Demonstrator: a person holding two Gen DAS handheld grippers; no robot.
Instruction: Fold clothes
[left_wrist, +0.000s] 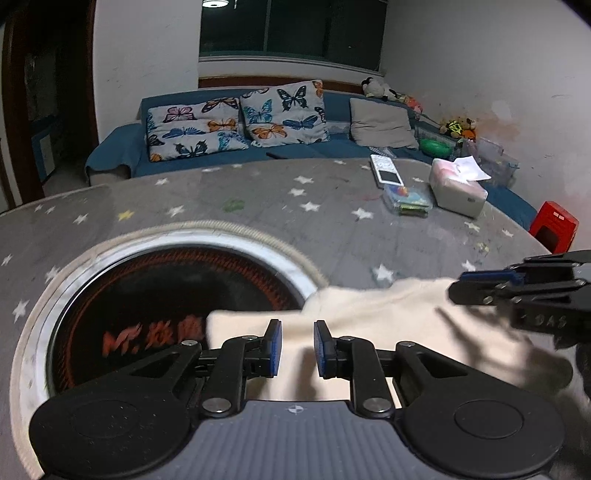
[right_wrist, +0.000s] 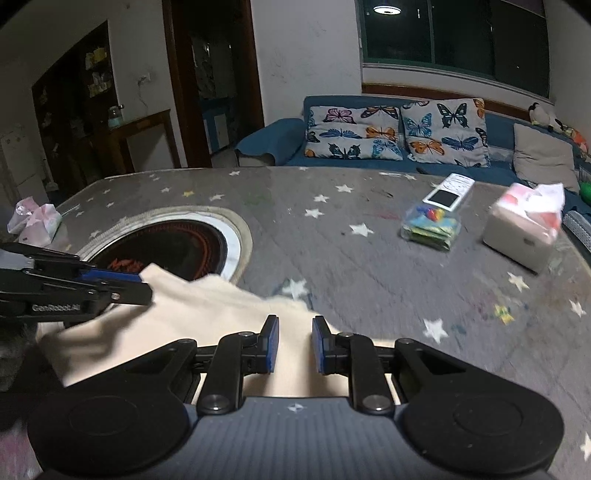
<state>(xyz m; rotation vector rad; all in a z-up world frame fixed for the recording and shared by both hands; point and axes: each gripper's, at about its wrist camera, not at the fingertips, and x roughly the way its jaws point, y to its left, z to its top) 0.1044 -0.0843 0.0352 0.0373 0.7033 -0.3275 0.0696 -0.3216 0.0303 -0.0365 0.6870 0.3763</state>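
Grey star-print cloth (right_wrist: 369, 258) covers the counter — a round black cooktop with white rim (left_wrist: 173, 291) is sunk into it. Cream fabric garment (left_wrist: 369, 325) lies at the near edge, partly over the cooktop rim. Left gripper (left_wrist: 297, 347) and right gripper (right_wrist: 294, 345) each have cream fabric between narrowly parted jaws; whether the pads pinch it I cannot tell. Farther out — white tissue box (right_wrist: 524, 229), white remote (left_wrist: 386, 171). Behind: blue sofa (left_wrist: 118, 147), butterfly-print cushions (right_wrist: 354, 133), dark window (right_wrist: 454, 33).
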